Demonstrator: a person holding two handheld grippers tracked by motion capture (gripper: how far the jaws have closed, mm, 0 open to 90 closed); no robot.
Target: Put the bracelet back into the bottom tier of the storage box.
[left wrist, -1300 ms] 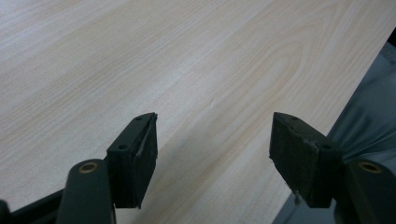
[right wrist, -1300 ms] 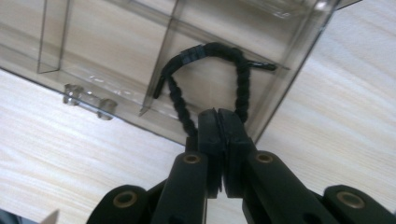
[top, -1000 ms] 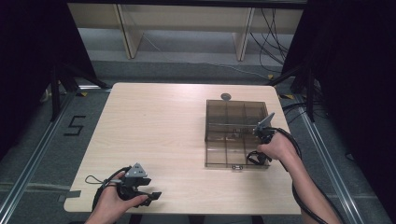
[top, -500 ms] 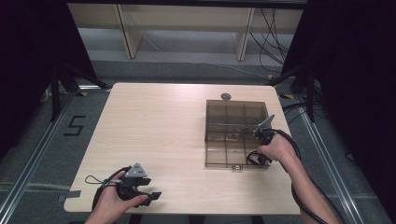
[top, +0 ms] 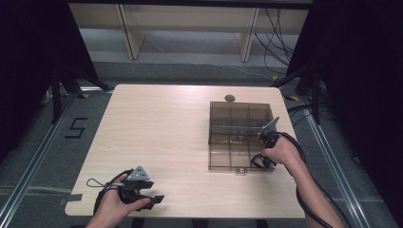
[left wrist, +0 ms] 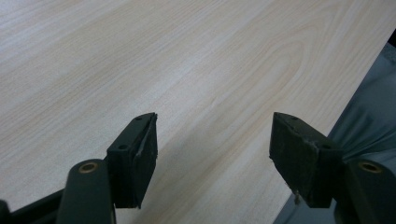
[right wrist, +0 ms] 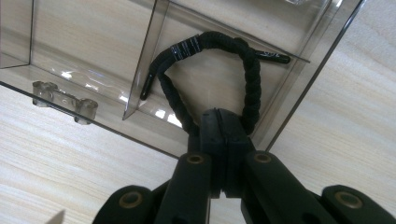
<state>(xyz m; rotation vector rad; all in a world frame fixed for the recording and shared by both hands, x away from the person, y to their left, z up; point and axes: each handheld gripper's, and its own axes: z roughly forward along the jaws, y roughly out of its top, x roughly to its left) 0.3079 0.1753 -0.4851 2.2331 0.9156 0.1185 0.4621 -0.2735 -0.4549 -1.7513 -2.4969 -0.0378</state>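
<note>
A smoky translucent compartment box (top: 240, 114) sits on the right half of the table. My right gripper (top: 262, 161) is at the box's near right corner. In the right gripper view this gripper (right wrist: 223, 126) is shut on a black braided cord (right wrist: 252, 79). The cord loops over the corner compartment of the box (right wrist: 93, 51), and its two capped ends point outward. My left gripper (top: 154, 199) rests by the table's near left edge. In the left gripper view this gripper (left wrist: 212, 144) stands open with only bare wood between its fingers.
A clear latch (right wrist: 65, 101) sticks out from the box's front wall. A small dark round object (top: 230, 98) lies just beyond the box's far edge. The light wooden table (top: 157, 137) stretches between the two grippers. Shelving and cables stand behind the table.
</note>
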